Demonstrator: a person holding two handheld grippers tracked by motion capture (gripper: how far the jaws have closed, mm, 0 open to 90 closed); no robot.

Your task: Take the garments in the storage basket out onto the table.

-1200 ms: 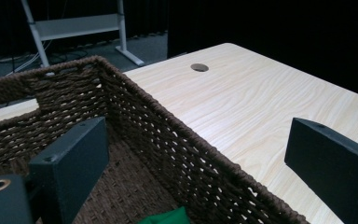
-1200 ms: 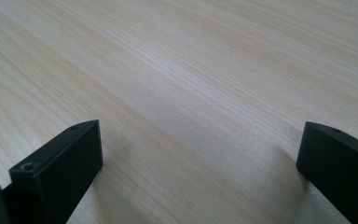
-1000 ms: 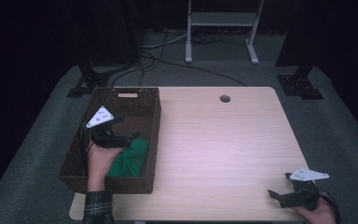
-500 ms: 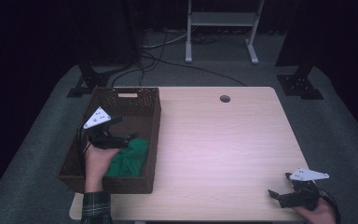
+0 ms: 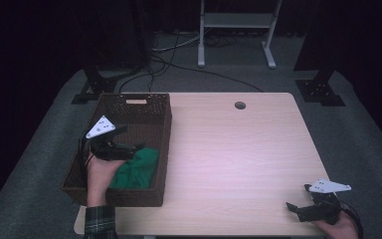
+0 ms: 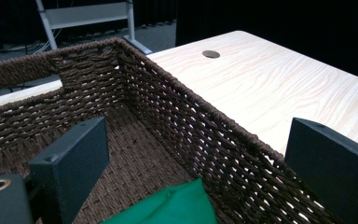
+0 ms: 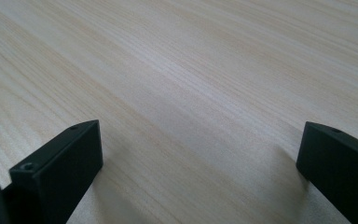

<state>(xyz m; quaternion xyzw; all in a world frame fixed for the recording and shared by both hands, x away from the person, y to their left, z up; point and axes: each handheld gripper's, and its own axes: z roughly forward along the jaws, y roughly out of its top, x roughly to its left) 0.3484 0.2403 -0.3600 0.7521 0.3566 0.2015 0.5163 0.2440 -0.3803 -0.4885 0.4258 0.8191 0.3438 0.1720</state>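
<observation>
We hold the left gripper (image 5: pixel 129 148) over the wicker basket (image 5: pixel 156 119), jaws wide apart, the green cloth (image 5: pixel 140 168) lying just below at its 6 o'clock end. Our right gripper (image 5: pixel 298 209) rests with jaws apart on the table (image 5: pixel 238 149) at 5 o'clock.

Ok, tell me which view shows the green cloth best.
The high view: the green cloth lies crumpled in the near end of the wicker basket, just right of the open left gripper. The left gripper view catches one corner at its bottom edge; the right gripper view faces bare tabletop.
</observation>
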